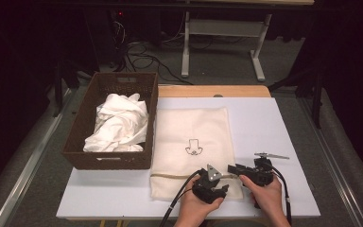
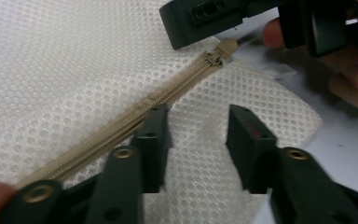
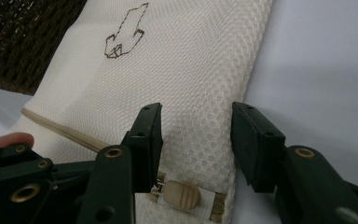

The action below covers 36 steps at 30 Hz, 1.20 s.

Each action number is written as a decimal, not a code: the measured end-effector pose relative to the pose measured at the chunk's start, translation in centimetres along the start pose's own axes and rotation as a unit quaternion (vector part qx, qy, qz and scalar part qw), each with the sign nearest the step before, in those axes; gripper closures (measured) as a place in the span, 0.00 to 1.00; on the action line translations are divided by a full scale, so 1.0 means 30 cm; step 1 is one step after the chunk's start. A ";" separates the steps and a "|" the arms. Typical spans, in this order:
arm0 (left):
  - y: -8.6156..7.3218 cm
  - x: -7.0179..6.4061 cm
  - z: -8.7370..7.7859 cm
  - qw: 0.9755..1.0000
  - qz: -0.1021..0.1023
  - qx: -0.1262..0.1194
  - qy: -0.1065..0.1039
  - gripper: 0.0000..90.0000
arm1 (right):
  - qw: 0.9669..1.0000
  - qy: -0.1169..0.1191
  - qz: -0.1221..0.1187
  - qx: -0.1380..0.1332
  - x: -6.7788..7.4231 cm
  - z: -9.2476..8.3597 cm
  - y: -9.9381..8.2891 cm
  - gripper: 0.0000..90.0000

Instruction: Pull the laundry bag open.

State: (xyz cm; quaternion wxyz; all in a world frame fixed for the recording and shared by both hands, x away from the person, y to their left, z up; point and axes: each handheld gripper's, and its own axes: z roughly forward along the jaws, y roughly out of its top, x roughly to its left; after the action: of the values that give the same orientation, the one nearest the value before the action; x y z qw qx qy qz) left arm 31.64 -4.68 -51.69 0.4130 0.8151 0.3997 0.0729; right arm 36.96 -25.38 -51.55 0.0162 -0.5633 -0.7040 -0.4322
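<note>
At the near edge of the desk [image 1: 283, 142], both grippers' jaws stand apart over the flat mesh bag [image 1: 191, 137]; likely step: left gripper [image 2: 193, 144] pins fabric, right gripper [image 3: 196, 140] must clamp the zip pull [image 3: 182, 195].

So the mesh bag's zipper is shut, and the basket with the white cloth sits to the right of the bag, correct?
Not quite: the basket holding the white cloth sits left of the mesh bag, as the high view shows. The zipper is shut.
</note>
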 end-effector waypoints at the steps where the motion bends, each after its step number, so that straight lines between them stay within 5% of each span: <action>1: 0.001 0.000 0.001 1.000 0.000 -0.001 0.004 0.73 | 1.000 0.005 0.005 0.005 -0.003 0.000 0.000 0.71; 5: 0.001 0.003 -0.001 1.000 -0.003 0.000 0.011 0.80 | 0.999 0.031 0.002 0.018 -0.015 0.003 -0.008 0.88; 12: 0.000 0.017 -0.005 1.000 -0.016 -0.003 0.003 0.84 | 0.995 0.091 -0.034 -0.027 0.049 -0.053 -0.012 0.97; 14: -0.001 -0.007 -0.029 0.999 -0.002 -0.028 0.025 0.83 | 0.994 0.088 -0.060 -0.038 0.070 -0.057 -0.016 0.97; 16: 0.006 -0.032 -0.053 0.998 0.020 -0.046 0.027 0.78 | 0.994 0.056 -0.080 -0.056 0.090 -0.069 -0.016 0.97; 18: 0.018 -0.044 -0.082 0.998 0.017 -0.064 0.020 0.75 | 0.992 0.041 -0.091 -0.072 0.101 -0.078 -0.014 0.97; 27: 0.030 -0.059 -0.079 0.998 0.001 -0.064 0.009 0.69 | 0.991 0.050 -0.075 -0.094 0.110 -0.080 -0.019 0.97; 32: 0.038 -0.051 -0.059 0.999 -0.005 -0.049 0.002 0.60 | 0.991 0.077 -0.053 -0.097 0.117 -0.084 -0.024 0.97; 36: 0.039 -0.051 -0.059 0.999 -0.013 -0.052 -0.004 0.56 | 0.990 0.082 -0.062 -0.099 0.131 -0.088 -0.029 0.97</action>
State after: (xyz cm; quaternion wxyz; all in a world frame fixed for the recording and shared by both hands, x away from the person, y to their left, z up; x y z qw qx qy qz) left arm 30.51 -5.08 -49.34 0.4570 0.7876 0.4045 0.0847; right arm 33.59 -23.97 -48.41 -0.0086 -0.4804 -0.6875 -0.5446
